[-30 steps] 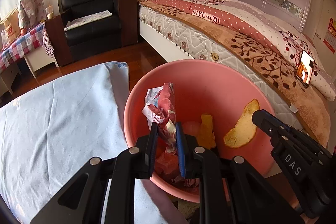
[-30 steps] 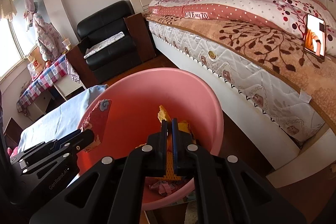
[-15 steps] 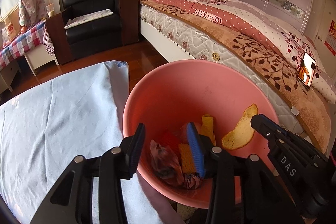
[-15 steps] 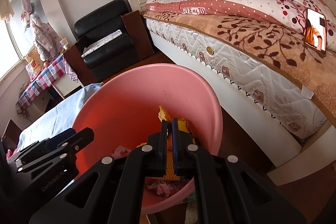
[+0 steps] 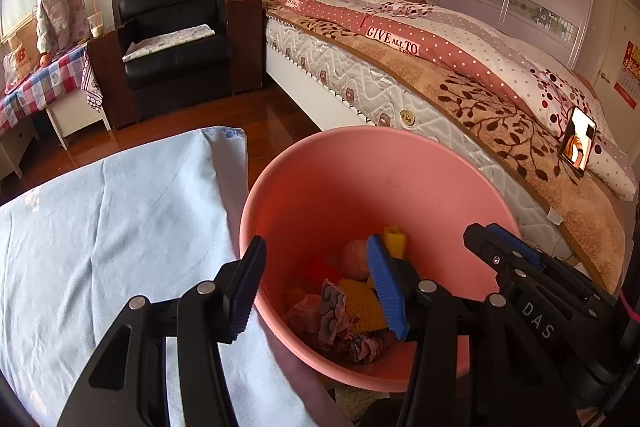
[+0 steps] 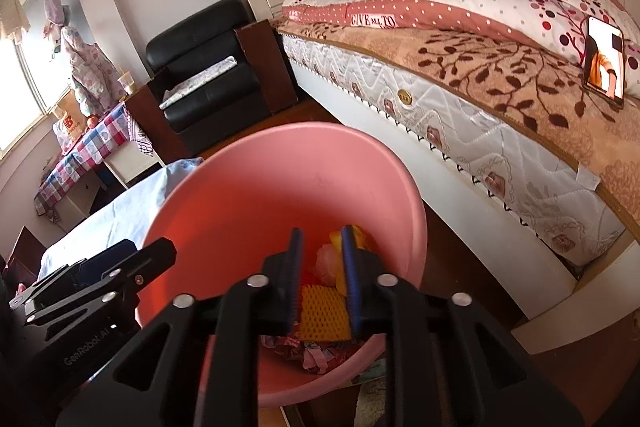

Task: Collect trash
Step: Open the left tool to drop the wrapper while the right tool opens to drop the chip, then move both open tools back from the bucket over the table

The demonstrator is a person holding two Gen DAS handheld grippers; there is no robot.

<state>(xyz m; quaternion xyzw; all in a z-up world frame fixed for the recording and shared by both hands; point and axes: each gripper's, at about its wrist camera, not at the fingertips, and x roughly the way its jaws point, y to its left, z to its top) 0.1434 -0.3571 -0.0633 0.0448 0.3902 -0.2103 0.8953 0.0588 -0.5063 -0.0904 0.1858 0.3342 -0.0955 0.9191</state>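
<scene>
Two hand-held grippers hover over the round pink plastic basin (image 5: 360, 163): left hand-held gripper (image 5: 316, 279) spread wide and empty, right hand-held gripper (image 6: 320, 275) parted. Crumpled wrappers and yellow foam netting (image 6: 322, 315) lie inside; lift straight up, clearing the rim.

Pink basin (image 5: 360, 183): near rim at 6 o'clock hidden behind left gripper (image 5: 316, 279). Trash pile (image 6: 320, 311) partly masked by right gripper (image 6: 322, 275) fingers. Phone (image 6: 605, 61) screen content too small to identify. Blue cloth (image 5: 120, 227) cut off at 8 o'clock edge.
</scene>
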